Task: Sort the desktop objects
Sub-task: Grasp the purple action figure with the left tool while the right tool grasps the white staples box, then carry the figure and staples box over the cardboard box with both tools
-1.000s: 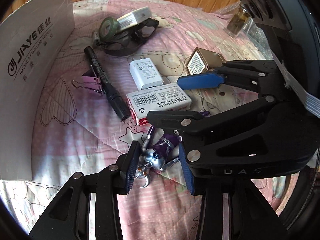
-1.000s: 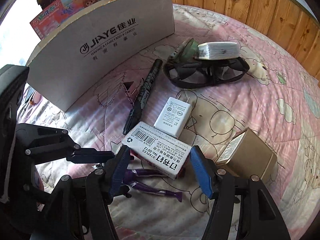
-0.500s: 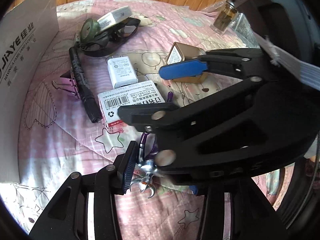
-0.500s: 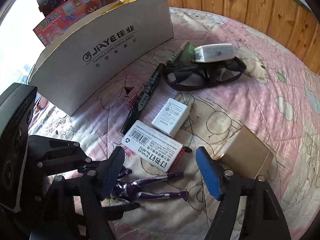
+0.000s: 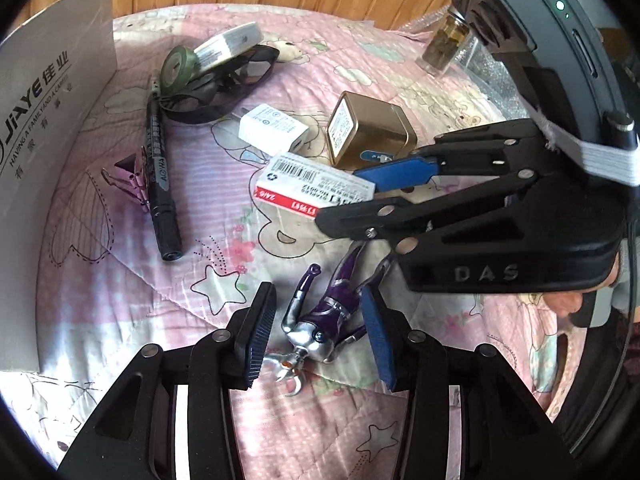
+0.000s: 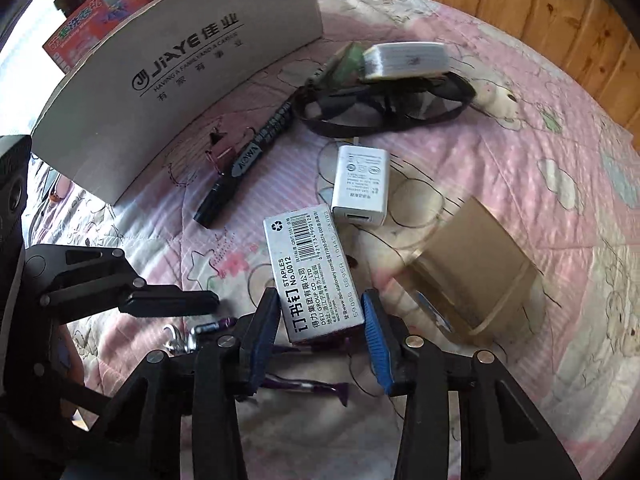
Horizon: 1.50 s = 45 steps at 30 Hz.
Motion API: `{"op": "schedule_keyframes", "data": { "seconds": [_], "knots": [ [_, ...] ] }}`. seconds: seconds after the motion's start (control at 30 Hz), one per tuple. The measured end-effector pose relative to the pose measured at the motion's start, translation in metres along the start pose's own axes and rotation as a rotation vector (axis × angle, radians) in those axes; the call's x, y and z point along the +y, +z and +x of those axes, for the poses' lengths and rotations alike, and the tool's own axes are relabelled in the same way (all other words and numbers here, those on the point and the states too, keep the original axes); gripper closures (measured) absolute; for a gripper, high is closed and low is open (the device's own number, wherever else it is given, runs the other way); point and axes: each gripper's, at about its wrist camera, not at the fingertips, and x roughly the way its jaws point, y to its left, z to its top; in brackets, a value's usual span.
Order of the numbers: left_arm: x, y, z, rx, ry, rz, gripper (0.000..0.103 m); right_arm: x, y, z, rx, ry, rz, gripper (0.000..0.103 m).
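A purple and silver toy figure (image 5: 324, 320) lies on the pink quilt between the open fingers of my left gripper (image 5: 318, 338). My right gripper (image 6: 320, 332) has its blue pads on both sides of the white staples box (image 6: 312, 272); its near end sits between them, lifted off the quilt. In the left wrist view the staples box (image 5: 308, 188) shows tilted in the right gripper (image 5: 384, 200). The figure's legs (image 6: 304, 386) show under the right gripper.
A black marker (image 5: 160, 176), a purple binder clip (image 5: 128, 180), a white charger (image 5: 272, 132), a gold tin (image 5: 368, 132), black sunglasses (image 5: 224, 84) with a tape roll and card pack on them, and a standing cardboard sheet (image 5: 44, 120) at left. A glass jar (image 5: 444, 44) stands far right.
My right gripper has closed in around the staples box, turned it and lifted its near end. My left gripper's fingers now straddle the toy figure, which shows fully again.
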Motion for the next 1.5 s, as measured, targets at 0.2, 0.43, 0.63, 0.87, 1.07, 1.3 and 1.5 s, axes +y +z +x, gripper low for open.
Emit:
{"op": "schedule_keyframes", "data": {
  "seconds": [0.2, 0.43, 0.63, 0.87, 1.07, 1.3, 1.5],
  "knots": [
    [-0.018, 0.003, 0.010, -0.017, 0.053, 0.074, 0.051, -0.027, -0.017, -0.023, 0.008, -0.033, 0.053, 0.061],
    [-0.023, 0.012, 0.018, -0.010, 0.114, 0.135, 0.057, -0.038, -0.035, -0.020, 0.088, -0.051, 0.042, 0.061],
    [-0.021, 0.013, 0.019, -0.006, 0.107, 0.079, 0.059, -0.034, -0.037, -0.022, 0.048, -0.075, 0.009, 0.047],
    [-0.025, 0.012, 0.022, -0.014, 0.148, 0.115, 0.055, -0.026, -0.028, -0.029, 0.020, -0.100, -0.019, 0.064],
    [-0.009, 0.018, 0.010, -0.020, 0.133, 0.021, 0.056, -0.017, -0.029, -0.049, 0.006, -0.101, -0.012, 0.064],
    [-0.005, 0.026, -0.014, -0.082, 0.152, -0.027, 0.056, -0.015, -0.038, -0.069, -0.041, -0.094, 0.005, 0.064],
    [-0.001, 0.036, -0.036, -0.137, 0.186, -0.079, 0.056, 0.005, -0.025, -0.061, -0.087, -0.084, -0.010, 0.064]
  ]
}}
